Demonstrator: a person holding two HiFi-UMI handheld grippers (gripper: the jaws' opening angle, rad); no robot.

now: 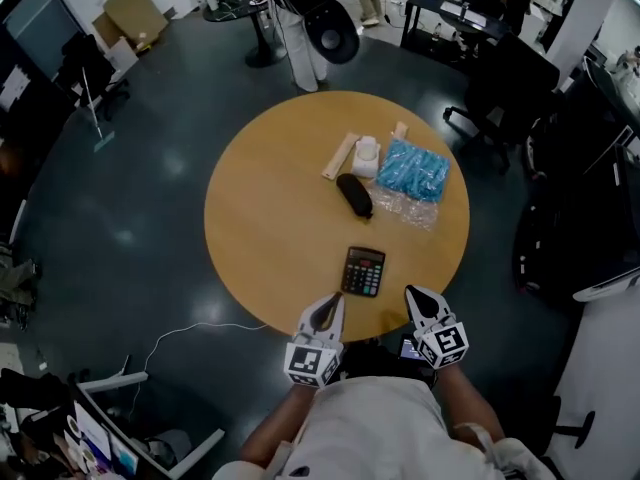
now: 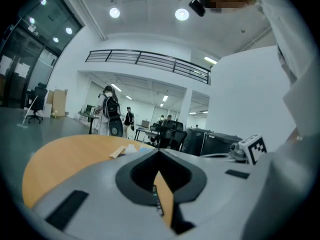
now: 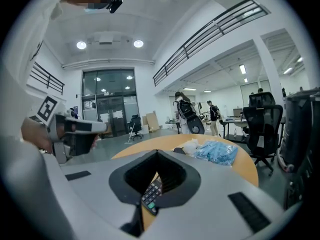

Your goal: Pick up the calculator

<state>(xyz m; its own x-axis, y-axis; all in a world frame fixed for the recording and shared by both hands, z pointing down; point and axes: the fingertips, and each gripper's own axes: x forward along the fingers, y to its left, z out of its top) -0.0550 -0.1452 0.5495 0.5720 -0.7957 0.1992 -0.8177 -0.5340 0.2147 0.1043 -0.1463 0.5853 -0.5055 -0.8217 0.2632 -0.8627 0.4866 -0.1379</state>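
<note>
The black calculator [image 1: 363, 271] lies flat on the round wooden table [image 1: 270, 218], near its front edge. My left gripper [image 1: 336, 301] hovers at that edge, just left of and short of the calculator, with its jaws shut and nothing in them. To the right of the calculator my right gripper [image 1: 412, 290] also stands shut and empty. In the right gripper view the calculator's keys [image 3: 151, 195] show through the gap under the closed right gripper [image 3: 157, 151]. The left gripper view has the closed left gripper [image 2: 159, 151] over the table top [image 2: 65, 159].
Behind the calculator lie a black pouch [image 1: 355, 195], a blue bag [image 1: 414, 168], clear plastic [image 1: 410, 208], a white object [image 1: 367, 156] and a wooden strip [image 1: 340, 155]. Office chairs [image 1: 500, 88] stand at the right, a person [image 1: 300, 28] beyond the table, a cable [image 1: 190, 333] on the floor.
</note>
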